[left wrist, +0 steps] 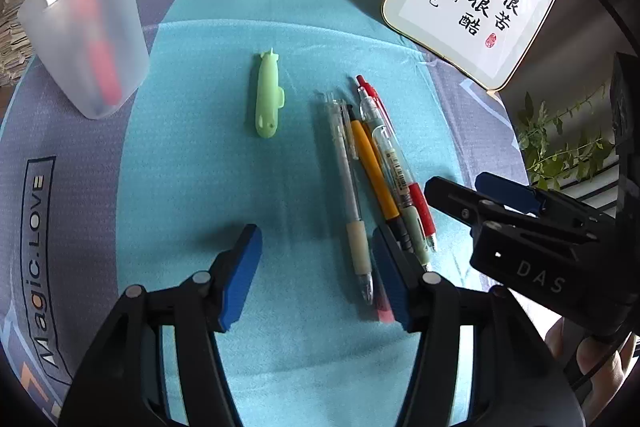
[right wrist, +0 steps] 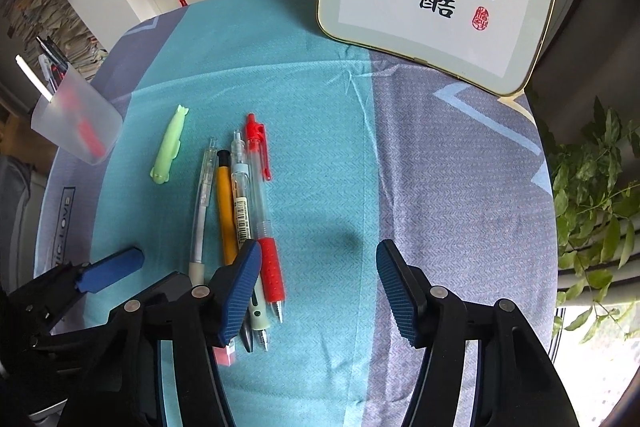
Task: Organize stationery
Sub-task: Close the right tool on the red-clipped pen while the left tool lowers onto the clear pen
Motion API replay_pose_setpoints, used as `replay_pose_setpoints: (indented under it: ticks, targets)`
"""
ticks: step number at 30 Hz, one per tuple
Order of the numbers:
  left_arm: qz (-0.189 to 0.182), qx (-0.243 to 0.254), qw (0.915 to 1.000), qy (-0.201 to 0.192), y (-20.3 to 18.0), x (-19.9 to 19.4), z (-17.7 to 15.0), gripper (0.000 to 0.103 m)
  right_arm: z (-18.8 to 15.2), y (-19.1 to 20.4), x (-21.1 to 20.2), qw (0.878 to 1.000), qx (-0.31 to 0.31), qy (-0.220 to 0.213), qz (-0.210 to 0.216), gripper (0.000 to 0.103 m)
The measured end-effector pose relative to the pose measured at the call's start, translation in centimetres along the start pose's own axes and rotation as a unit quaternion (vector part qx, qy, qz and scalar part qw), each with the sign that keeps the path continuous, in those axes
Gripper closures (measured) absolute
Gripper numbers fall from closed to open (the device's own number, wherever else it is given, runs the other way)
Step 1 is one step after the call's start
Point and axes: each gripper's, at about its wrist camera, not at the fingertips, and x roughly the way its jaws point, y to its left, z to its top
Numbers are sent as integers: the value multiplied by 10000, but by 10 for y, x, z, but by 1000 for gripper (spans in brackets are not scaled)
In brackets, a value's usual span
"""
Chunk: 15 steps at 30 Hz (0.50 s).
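Both tongs, left gripper [left wrist: 316, 275] and right gripper [right wrist: 318, 285], gape empty at lower frame beside the pens [left wrist: 376, 167]; next likely gripping one for the cup [left wrist: 86, 39] upper left.

Both wrist views downward, sharing pens [left wrist: 376, 167]

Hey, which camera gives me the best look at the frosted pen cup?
The left wrist view. There the frosted pen cup is large and near, with a red item showing through its wall and pens above the rim. In the right wrist view the cup is small, far off at the left edge, and distorted.
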Motion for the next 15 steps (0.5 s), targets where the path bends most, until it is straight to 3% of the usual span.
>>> replay_pose_setpoints:
  ticks: [5, 12, 13, 14, 15]
  targets:
    - [62, -5, 10000, 14, -3, 1, 2, 50, 3, 0, -1, 9999, -70, -24, -140, 41]
    - [434, 30, 9990, -87, 1, -1, 3, 53, 1, 0, 0, 10000, -8, 37, 7, 42]
    - [446, 37, 9989, -105, 2, -2, 3, 53, 1, -1, 1, 10000, 27, 62, 3, 46]
    - [420, 60, 9990, -122, 2, -3, 2, 55, 1, -3, 3, 9999, 84, 99, 36, 56]
    - [427, 106, 9989, -140, 1, -3, 2, 65, 2, -4, 5, 9997, 153, 140, 114, 62]
